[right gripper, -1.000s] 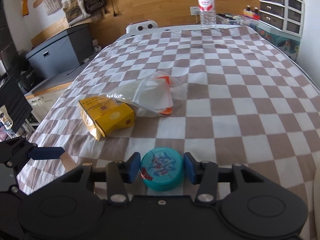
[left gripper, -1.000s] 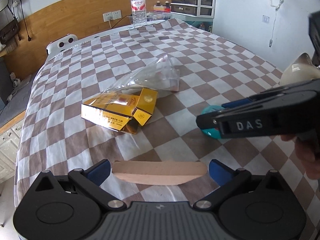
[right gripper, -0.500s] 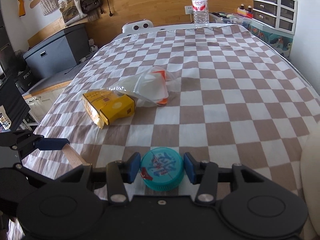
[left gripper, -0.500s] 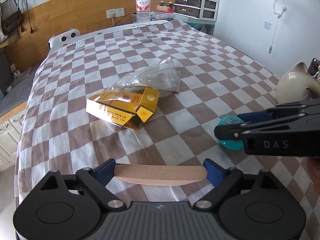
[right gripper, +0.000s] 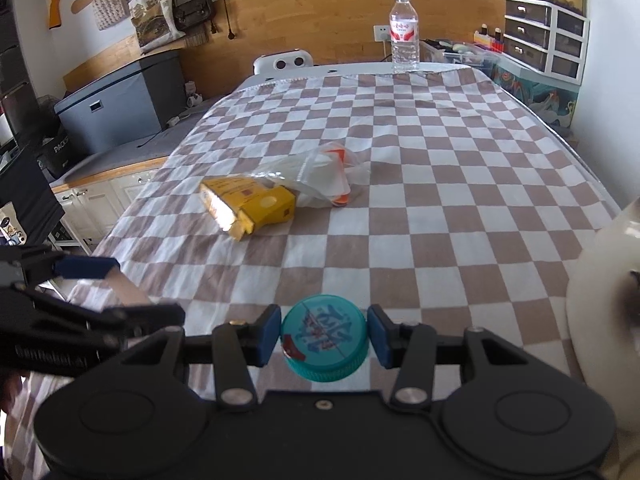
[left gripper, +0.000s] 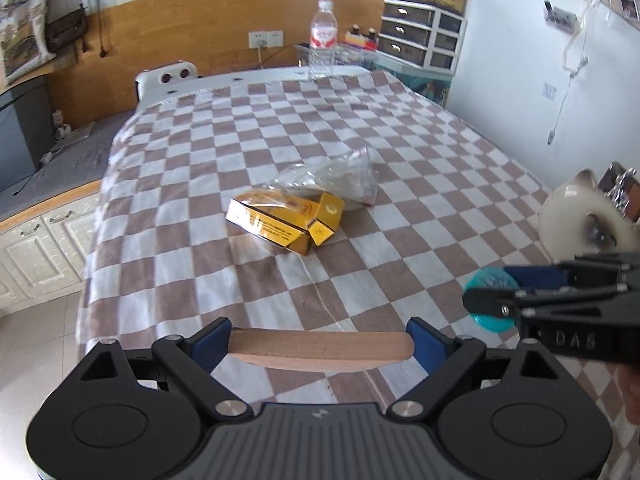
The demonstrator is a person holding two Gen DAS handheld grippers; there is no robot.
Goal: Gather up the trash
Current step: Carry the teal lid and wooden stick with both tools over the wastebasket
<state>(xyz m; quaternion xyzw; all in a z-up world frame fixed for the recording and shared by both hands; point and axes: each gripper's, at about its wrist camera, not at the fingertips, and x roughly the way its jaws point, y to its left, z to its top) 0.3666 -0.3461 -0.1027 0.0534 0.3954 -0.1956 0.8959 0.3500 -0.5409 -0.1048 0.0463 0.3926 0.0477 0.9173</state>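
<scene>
left gripper (left gripper: 320, 346) clamps wooden stick (left gripper: 320, 350) end to end | right gripper (right gripper: 323, 338) pinches teal lid (right gripper: 324, 336) | yellow box (left gripper: 286, 222) and plastic bag (left gripper: 336, 178), contents unclear, touching mid-tablecloth (left gripper: 420, 152)

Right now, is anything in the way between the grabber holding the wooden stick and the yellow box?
Nothing visible is. The left gripper, jaws shut on the flat wooden stick, faces bare brown-and-white checkered cloth up to the yellow cardboard box. The clear crumpled plastic bag lies behind the box, partly over its top.
</scene>
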